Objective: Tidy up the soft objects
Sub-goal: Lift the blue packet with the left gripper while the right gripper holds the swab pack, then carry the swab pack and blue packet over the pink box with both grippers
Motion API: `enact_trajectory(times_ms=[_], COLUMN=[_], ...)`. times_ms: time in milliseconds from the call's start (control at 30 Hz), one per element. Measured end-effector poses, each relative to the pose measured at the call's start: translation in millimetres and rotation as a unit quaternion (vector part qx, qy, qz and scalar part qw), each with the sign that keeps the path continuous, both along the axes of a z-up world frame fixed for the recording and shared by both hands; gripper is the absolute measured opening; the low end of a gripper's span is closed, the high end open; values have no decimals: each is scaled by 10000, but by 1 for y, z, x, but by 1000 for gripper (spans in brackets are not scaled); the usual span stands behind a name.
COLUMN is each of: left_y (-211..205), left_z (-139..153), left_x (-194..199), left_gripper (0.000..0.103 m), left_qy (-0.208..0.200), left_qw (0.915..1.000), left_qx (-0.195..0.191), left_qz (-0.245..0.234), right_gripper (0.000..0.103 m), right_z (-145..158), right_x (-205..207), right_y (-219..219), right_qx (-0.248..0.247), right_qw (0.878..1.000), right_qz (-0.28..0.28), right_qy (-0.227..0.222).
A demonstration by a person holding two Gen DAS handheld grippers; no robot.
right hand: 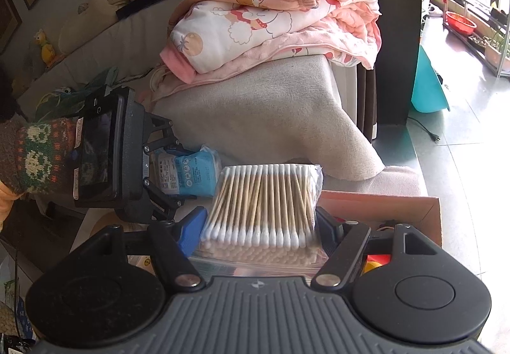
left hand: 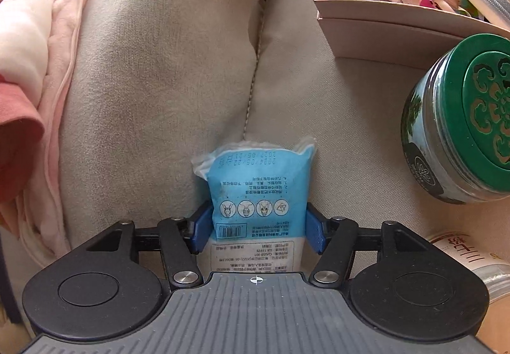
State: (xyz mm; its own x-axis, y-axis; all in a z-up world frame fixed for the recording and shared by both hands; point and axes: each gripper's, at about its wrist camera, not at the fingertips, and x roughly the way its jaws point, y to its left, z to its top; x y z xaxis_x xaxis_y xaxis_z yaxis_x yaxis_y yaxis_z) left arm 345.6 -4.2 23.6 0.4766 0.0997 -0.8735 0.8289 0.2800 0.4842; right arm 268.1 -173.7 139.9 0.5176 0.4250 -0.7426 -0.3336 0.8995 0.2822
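My left gripper [left hand: 258, 228] is shut on a blue and white plastic packet [left hand: 256, 191] with printed text and face icons, held against the beige sofa cushion [left hand: 165, 83]. That packet [right hand: 191, 174] and the left gripper [right hand: 165, 172] also show in the right wrist view, at the left. My right gripper [right hand: 259, 226] is shut on a clear pack of cotton swabs [right hand: 264, 204], held above the pink cardboard box [right hand: 398, 205].
A pink box [left hand: 366, 25] with a bow, a booklet and a zip pouch sits at the upper right. A green-lidded jar [left hand: 462, 124] stands beside it. Folded pink children's clothes [right hand: 280, 16] lie on the sofa arm. A paper cup [left hand: 468, 261] stands at the lower right.
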Motion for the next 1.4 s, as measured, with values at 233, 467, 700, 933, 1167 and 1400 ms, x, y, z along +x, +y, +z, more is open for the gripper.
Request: enact_trajectory(times_ms=[233,467,700,933,1167,1400], left_y=[15,59,151,192,149,61], left_z=[5,43,155,190,176,159], left_x=[6,1,-59,-141,-180,-163], left_gripper=[64,57,57,57,57,57], left_qy=[-9,-368,-889,-338,156,800], left_qw=[9994,9921,9220,8239,8061,8206], left_qx=[-336,-875,-2875,-4480,-4824,-4772], left_qz=[102,817,2438,3454,3423,3042], right_gripper=[72,72,72,72,72,72], right_z=[10,31,80,111,125,121], right_x=[-2,3,-25,-67,-114,-145], right_y=[13,49,84,102,83,19], right_qx=[28,148,127,-42,-144,-287], right_qw=[9999,9995,9961,9925,9895,9892], right_qz=[73,174,488,761,942,632], right_qy=[-104,-220,-726,-958,-1089,-1294])
